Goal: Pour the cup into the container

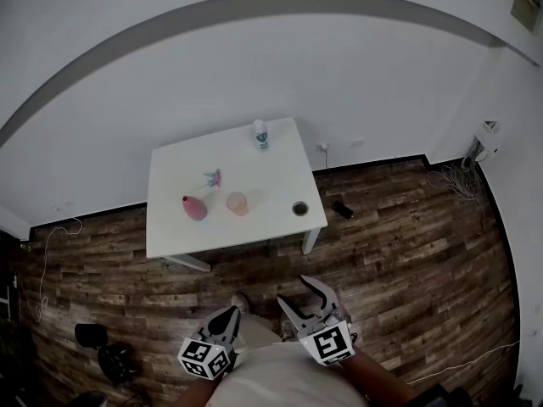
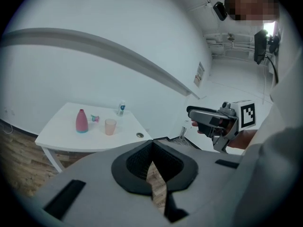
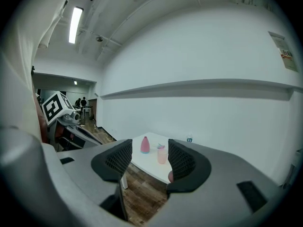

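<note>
findings on progress: the cup [image 1: 237, 203] stands upright on the white table [image 1: 271, 164], near its front edge, between a pink bottle-shaped vessel [image 1: 194, 208] and a small dark ring [image 1: 299, 208] set in the tabletop. which of these serves as the container cannot be settled from here. whether the cup or the vessel holds anything is too small to tell.

you stand well back from the table, with bare floor between. your left gripper [image 2: 152, 148] has its jaws drawn together at the tips with nothing in them. your right gripper [image 3: 150, 145] has its jaws parted, and only the distant table shows through the gap. neither touches the cup.

judgement: this layout fits either a cup waiting to be fetched and poured or one set back down after pouring. the pictures do not decide between them.

findings on writing: a white bottle [image 1: 260, 135] at the table's far edge bears a blue label, which is illegible. a wall notice [image 3: 285, 53] is likewise unreadable. the gripper cubes show square marker patterns only, with no text.
</note>
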